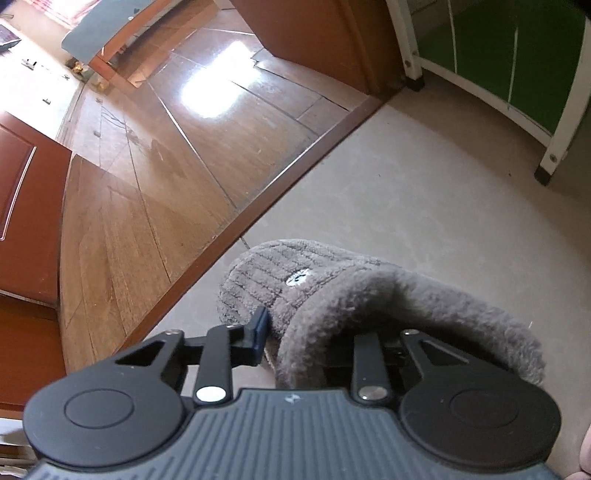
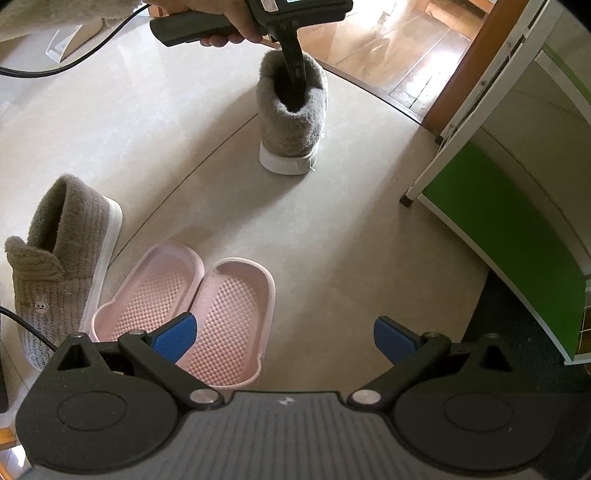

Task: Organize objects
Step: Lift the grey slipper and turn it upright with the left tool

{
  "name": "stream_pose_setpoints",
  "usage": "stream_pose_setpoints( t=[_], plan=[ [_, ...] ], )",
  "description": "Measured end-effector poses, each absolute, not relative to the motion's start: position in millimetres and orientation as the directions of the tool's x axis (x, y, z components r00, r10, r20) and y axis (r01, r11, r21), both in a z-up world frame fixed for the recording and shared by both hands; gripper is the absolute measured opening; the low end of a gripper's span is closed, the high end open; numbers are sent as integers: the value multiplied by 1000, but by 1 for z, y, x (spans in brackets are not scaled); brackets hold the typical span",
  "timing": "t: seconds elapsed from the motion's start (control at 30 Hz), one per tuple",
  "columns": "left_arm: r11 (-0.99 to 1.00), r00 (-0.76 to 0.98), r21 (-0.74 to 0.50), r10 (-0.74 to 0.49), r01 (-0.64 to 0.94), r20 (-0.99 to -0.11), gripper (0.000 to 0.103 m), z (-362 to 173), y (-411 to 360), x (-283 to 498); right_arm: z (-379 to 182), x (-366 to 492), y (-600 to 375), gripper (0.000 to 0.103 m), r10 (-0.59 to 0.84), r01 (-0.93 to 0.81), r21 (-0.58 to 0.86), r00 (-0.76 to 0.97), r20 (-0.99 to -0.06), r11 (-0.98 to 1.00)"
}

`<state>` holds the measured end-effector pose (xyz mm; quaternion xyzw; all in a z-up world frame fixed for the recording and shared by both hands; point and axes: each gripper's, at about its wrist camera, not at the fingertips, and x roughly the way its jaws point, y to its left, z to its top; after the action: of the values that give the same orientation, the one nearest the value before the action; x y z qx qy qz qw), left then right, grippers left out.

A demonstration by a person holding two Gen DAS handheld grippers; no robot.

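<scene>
A grey fuzzy slipper (image 1: 321,280) with a white sole stands on the pale floor (image 1: 406,192); the right wrist view shows the same slipper (image 2: 291,125) at the top middle. My left gripper (image 1: 291,332) is shut on its plush collar, one blue pad outside and the other finger hidden inside the opening. In the right wrist view the left gripper (image 2: 294,79) reaches down into the slipper, held by a hand (image 2: 225,22). My right gripper (image 2: 284,338) is open above a pair of pink slippers (image 2: 192,314), gripping nothing. The matching grey slipper (image 2: 62,266) lies at the left.
A white and green cabinet (image 2: 498,229) stands on legs at the right. Beyond a brown threshold strip (image 1: 258,206) lies wooden flooring (image 1: 147,177), with a brown door frame (image 2: 465,74) beside it. A black cable (image 2: 55,70) trails at the upper left.
</scene>
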<state>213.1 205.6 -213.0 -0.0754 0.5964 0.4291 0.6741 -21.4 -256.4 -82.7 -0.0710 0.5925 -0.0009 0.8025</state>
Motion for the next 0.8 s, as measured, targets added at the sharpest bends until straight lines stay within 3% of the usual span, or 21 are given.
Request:
stream_pose_setpoints(
  t=[0.23, 0.8],
  plan=[
    [565, -88, 426, 527, -707, -845, 16, -198, 198, 199, -82, -20, -256, 103, -91, -65, -116, 309, -947, 991],
    [480, -108, 472, 608, -739, -787, 16, -112, 118, 81, -76, 9, -223, 103, -65, -48, -88, 364, -929, 995]
  ],
)
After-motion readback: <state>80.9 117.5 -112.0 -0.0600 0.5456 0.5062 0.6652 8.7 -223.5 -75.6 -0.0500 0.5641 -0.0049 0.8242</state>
